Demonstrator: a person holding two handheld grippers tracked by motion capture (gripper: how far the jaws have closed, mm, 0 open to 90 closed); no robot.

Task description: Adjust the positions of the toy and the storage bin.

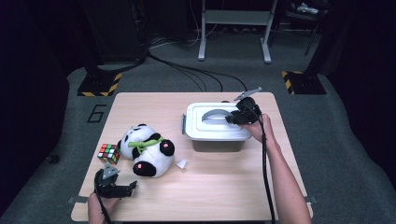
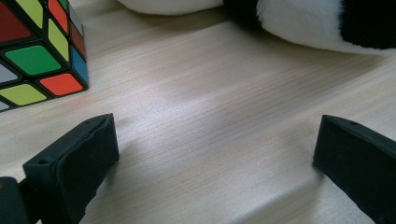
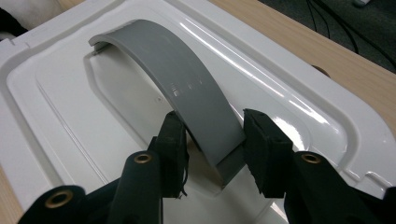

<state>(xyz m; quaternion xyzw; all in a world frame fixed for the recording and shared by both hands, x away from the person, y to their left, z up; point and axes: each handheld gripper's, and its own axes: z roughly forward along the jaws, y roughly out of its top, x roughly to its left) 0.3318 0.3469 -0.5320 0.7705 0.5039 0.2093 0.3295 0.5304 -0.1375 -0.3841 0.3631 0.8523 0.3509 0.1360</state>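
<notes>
A white lid (image 1: 205, 127) with a grey arched handle (image 1: 214, 113) covers a box at the table's back right. My right gripper (image 1: 232, 119) reaches in from the right and is shut on the handle's near end. In the right gripper view both pads (image 3: 173, 140) press the sides of the grey handle (image 3: 177, 70) above the white lid (image 3: 60, 107). My left gripper (image 1: 132, 188) rests low at the front left, open and holding nothing. In its own view the left gripper (image 2: 215, 126) has bare wood between its jaws.
A plush panda (image 1: 144, 149) with a green scarf lies left of centre, and a Rubik's cube (image 1: 108, 153) stands just left of it. Both the cube (image 2: 37, 51) and the panda (image 2: 303, 23) are close ahead of the left gripper. The wooden table (image 1: 224, 186) stands on grey carpet.
</notes>
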